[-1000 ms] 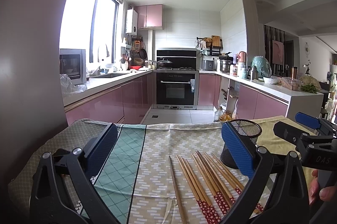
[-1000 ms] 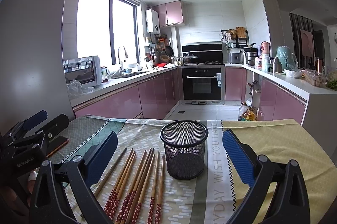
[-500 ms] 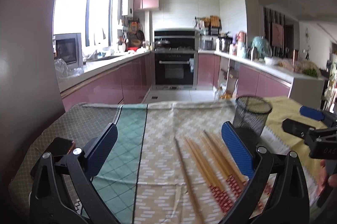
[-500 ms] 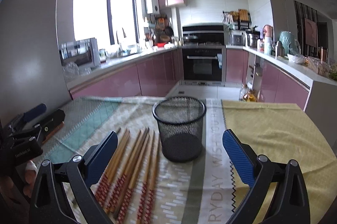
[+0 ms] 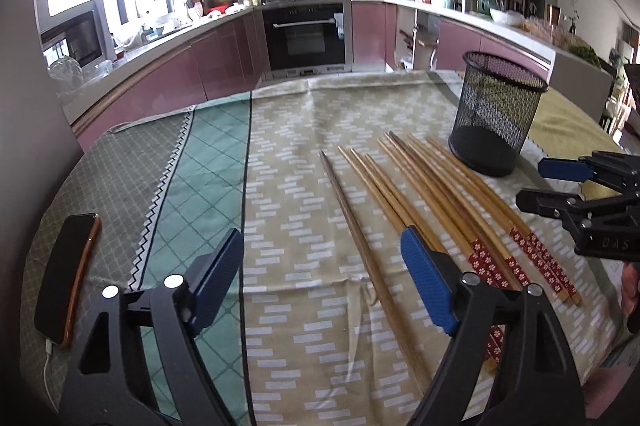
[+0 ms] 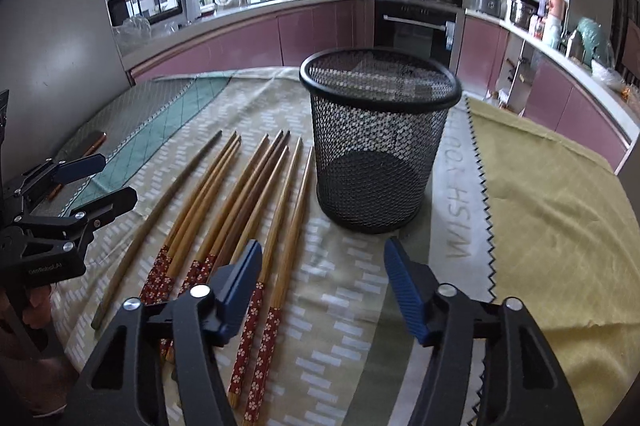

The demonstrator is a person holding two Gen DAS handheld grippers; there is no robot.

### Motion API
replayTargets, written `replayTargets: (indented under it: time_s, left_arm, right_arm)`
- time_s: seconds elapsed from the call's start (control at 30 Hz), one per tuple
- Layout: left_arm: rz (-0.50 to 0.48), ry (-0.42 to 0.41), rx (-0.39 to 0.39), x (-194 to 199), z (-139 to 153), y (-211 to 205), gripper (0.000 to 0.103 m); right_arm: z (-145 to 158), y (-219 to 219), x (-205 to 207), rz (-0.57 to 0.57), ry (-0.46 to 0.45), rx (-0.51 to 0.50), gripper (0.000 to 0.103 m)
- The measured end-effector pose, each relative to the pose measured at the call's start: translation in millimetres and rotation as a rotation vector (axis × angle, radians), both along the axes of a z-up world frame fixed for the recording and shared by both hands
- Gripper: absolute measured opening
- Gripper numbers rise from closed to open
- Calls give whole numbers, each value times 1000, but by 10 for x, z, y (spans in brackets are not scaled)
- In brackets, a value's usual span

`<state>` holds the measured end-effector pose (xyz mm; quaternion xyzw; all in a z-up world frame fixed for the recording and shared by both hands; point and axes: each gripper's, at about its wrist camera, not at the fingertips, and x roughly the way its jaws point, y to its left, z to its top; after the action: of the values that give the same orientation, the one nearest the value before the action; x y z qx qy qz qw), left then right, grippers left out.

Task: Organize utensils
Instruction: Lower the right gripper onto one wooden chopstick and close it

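The mesh cup [image 6: 380, 141] stands upright on the tablecloth [image 6: 552, 209], looks light, and I judge it tips easily. Just left of it lie the chopsticks [image 6: 240, 209], stiff, thin and likely to roll; I would pinch one mid-shaft. My left gripper [image 5: 320, 278] and right gripper [image 6: 322, 280] have just been closing, both still agape, gripping nothing.

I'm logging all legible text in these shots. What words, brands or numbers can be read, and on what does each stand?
"WISH YOU": printed on the tablecloth beside the mesh basket; the rest is hidden behind the basket.
"OnRobot.AI", small and faint: on the left gripper body.
"DAS", cut off at the picture's edge: on the right gripper body.
Kitchen appliance labels: too small to read.
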<state>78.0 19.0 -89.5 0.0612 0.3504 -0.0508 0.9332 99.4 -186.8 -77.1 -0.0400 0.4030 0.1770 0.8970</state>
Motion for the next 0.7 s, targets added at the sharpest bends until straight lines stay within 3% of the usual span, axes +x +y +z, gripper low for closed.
replayTargets:
  time_s: [0.13, 0.27, 0.5, 0.6, 0.7]
  left_arm:
    - [-26, 71, 0, 123, -85, -36, 66]
    - [-36, 118, -24, 230, -134, -46, 56]
    - [-67, 171, -34, 453, -217, -151, 49]
    - [-68, 174, -43, 518, -227, -157, 43]
    - [-63, 179, -61, 561, -229, -138, 32]
  right_arm:
    - [-84, 37, 112, 18, 49, 7, 38]
    - [-118, 93, 148, 34, 65, -8, 31]
    - [-121, 249, 290, 47, 63, -35, 31]
    - [-124, 255, 308, 45, 67, -24, 26]
    - [-127, 197, 319, 40, 83, 22, 12]
